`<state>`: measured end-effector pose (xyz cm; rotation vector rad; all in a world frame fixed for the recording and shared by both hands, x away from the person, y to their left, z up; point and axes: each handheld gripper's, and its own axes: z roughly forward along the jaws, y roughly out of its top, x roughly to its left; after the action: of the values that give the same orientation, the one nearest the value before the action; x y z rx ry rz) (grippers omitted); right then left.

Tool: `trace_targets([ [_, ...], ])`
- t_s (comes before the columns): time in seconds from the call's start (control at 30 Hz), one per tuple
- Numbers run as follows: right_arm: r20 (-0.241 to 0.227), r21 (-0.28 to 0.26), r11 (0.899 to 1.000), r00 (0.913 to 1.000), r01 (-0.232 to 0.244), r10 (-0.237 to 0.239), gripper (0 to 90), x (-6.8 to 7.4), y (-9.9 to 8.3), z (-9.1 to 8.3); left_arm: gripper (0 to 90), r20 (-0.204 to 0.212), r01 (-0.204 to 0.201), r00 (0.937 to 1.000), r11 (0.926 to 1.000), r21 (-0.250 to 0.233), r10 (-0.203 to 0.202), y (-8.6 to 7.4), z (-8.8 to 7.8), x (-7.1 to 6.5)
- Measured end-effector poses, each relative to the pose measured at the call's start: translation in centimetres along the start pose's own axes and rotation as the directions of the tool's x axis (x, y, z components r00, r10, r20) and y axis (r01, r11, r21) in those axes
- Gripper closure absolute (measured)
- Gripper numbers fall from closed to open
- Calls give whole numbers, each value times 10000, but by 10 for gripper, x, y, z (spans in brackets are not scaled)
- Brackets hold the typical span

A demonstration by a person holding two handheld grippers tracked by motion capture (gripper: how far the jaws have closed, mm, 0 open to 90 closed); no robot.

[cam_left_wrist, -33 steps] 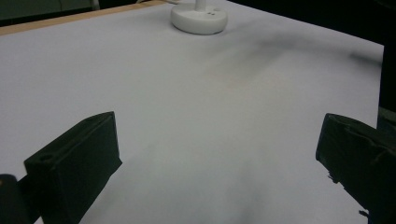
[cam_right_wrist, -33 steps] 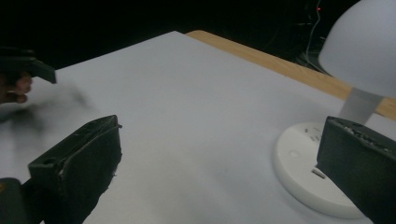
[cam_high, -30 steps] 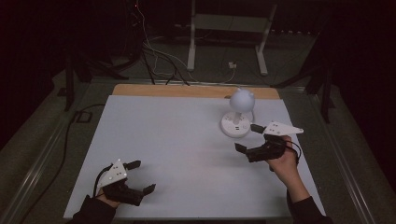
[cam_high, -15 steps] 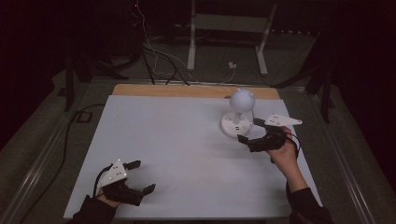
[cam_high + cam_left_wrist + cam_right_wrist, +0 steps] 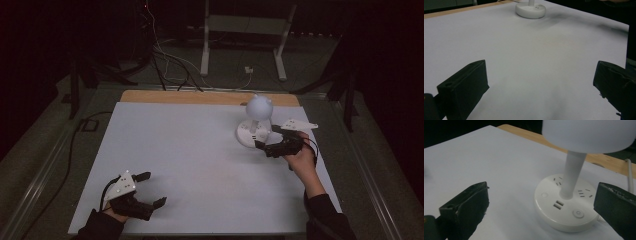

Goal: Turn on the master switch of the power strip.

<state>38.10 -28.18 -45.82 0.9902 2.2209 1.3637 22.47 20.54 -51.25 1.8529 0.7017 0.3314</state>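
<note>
A small white desk lamp with a round globe shade, a thin stem and a flat round base carrying sockets, USB ports and a power button (image 5: 254, 127) stands at the upper right of the white tabletop (image 5: 190, 150), near its wooden far edge (image 5: 200, 97). The right gripper (image 5: 266, 143) sits just beside the base at the right of the frame, its jaws spread wide and holding nothing; in the right gripper view the base (image 5: 565, 203) lies between the two black jaws, with the power button (image 5: 578, 213) facing the camera. The work looks to be at the approach stage: the lamp is reached but not yet touched or pressed, so the contact itself is left. The left gripper (image 5: 150, 189) rests at the lower left, well apart from the lamp, jaws equally wide and empty. Nothing on the tabletop stands in the way; cables (image 5: 170, 60) and a metal stand (image 5: 245, 30) lie on the dark floor beyond.
</note>
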Motion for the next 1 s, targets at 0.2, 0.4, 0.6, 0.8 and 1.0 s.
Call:
trace_targets([
  [0.2, 210, 133, 9998, 9997, -161, 158, 0, -9, -3, 8, 2, 22, -14, 10000, 10000, -19, 14, 0, 0, 0],
  [0.4, 669, 58, 9969, 9947, -781, 776, 0, -18, -7, 16, 2, 39, -13, 10000, 10000, -11, 13, 0, 0, 0],
  [0.6, 952, 76, 9957, 9912, -926, 914, 0, -24, -10, 21, 2, 32, 3, 10000, 10000, -27, -3, 0, 0, 0],
  [0.8, 1241, -32, 9911, 9834, -1332, 1325, 8, -31, -15, 27, 2, 37, 19, 10000, 10000, -26, -19, 0, 0, 0],
  [1.0, 1512, -51, 9859, 9744, -1674, 1662, 164, -35, -19, 30, 2, 36, 26, 10000, 10000, -30, -26, 0, 0, 0],
])
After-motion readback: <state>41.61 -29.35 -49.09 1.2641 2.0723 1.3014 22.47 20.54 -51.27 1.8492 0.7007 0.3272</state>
